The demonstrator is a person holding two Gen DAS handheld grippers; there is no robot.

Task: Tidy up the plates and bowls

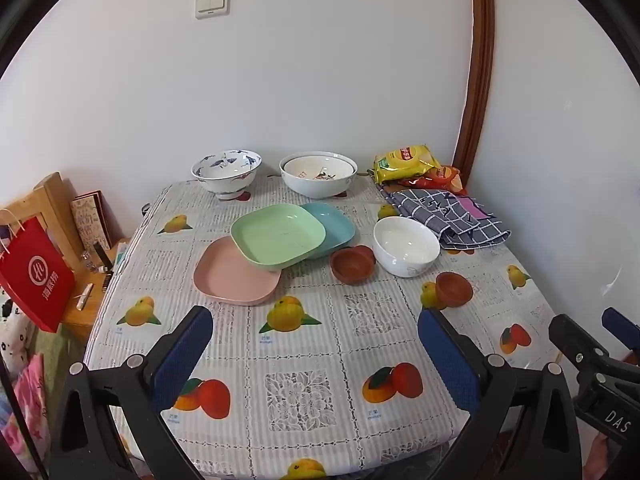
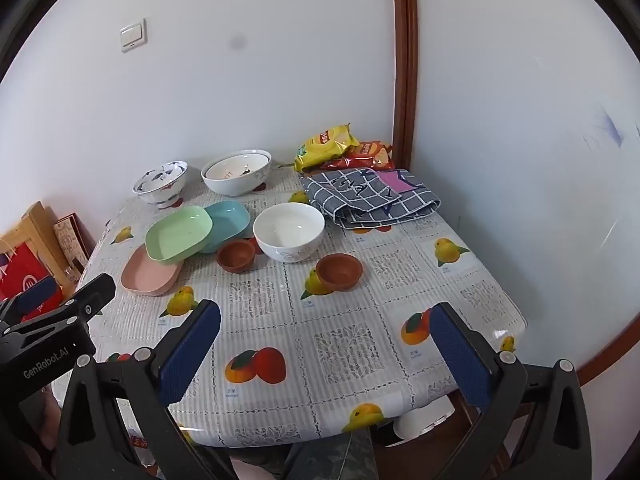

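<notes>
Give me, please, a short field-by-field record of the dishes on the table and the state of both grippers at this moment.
plates: green plate lies on top, overlapping the pink plate and the blue plate
small brown bowls: one beside the white bowl, one alone nearer the grippers
back bowls: patterned blue-and-white bowl and large white bowl by the wall
other items: checked cloth, snack bags
left gripper: open, holding nothing, above the table
right gripper: open, holding nothing
</notes>
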